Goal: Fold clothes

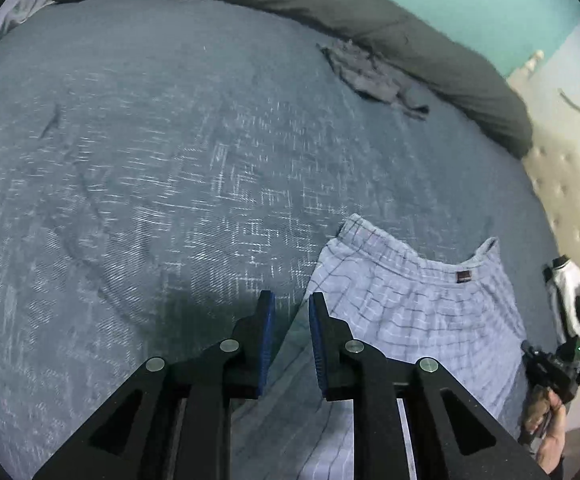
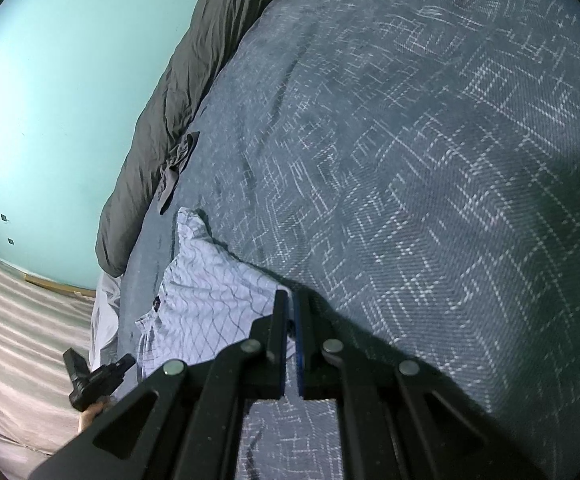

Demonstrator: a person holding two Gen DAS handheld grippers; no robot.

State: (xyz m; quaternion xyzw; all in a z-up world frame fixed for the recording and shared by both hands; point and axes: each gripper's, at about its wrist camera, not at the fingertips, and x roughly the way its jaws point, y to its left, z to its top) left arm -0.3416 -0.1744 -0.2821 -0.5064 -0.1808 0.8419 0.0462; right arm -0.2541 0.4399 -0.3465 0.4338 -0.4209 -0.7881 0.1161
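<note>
Left gripper (image 1: 291, 304): released, above checked shorts (image 1: 409, 312) edge | Right gripper (image 2: 291, 300): clenched on shorts hem | Surface: bedspread (image 1: 150, 160)

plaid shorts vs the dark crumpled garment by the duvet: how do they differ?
The pale blue plaid shorts are light and checked, and lie fairly flat at the near edge of the bed; the small dark grey crumpled garment is plain, bunched up, and lies far off against the rolled dark duvet. The shorts look larger. Both rest on the blue-grey woven bedspread.
</note>
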